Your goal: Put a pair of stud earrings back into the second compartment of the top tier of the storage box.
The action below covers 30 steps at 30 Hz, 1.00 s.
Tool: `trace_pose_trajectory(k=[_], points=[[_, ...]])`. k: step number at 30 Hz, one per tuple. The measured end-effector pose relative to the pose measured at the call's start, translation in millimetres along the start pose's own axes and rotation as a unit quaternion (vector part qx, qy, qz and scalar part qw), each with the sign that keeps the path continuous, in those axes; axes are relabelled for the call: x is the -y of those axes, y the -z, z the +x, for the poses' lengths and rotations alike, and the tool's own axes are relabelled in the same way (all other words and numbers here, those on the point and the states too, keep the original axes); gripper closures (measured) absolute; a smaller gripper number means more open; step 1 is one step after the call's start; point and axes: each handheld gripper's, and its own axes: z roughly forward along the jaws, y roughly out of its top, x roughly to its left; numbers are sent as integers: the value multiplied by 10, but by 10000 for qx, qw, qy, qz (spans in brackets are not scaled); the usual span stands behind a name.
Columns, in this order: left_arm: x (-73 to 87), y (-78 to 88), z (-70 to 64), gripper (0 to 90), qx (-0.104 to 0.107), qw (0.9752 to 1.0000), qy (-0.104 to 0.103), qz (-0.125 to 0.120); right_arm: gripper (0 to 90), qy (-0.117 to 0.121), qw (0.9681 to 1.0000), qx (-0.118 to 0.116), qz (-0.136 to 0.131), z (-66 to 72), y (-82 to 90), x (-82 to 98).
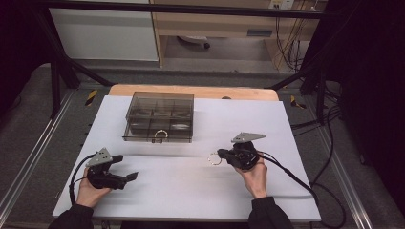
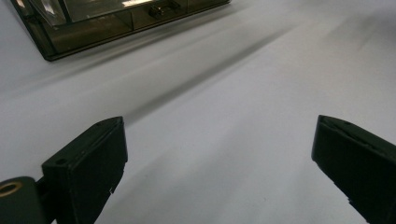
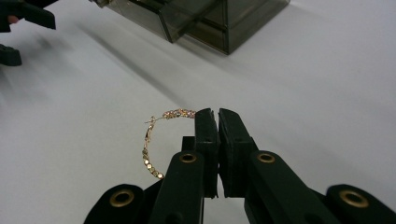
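The right gripper has its fingers pressed together on a gold hoop earring, gripping it at one side so that most of the beaded ring hangs out to the left of the tips in the right gripper view. In the high view the same earring shows as a small pale circle at the tip of the right gripper, over the white desk right of its middle, and the person's right hand holds the tool from behind.

The left gripper sits near the desk's front left corner in the left hand. Its fingers stand wide apart with nothing between them, bare white desk showing in the gap.

A smoky, see-through box with several compartments stands toward the back of the desk, well apart from both grippers. A second ring-shaped piece lies at its front edge; whether it sits inside or against the wall I cannot tell.
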Motion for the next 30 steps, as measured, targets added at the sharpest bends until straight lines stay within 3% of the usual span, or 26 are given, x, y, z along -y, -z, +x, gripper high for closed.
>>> trace_pose_trajectory(k=[17, 30], points=[[0, 2, 1, 32, 2, 10000, 4, -6, 873, 200, 9991, -242, -290, 326, -123, -475], [0, 4, 3, 32, 5, 10000, 0, -6, 873, 262, 9985, -286, -394, 499, -356, -794]])
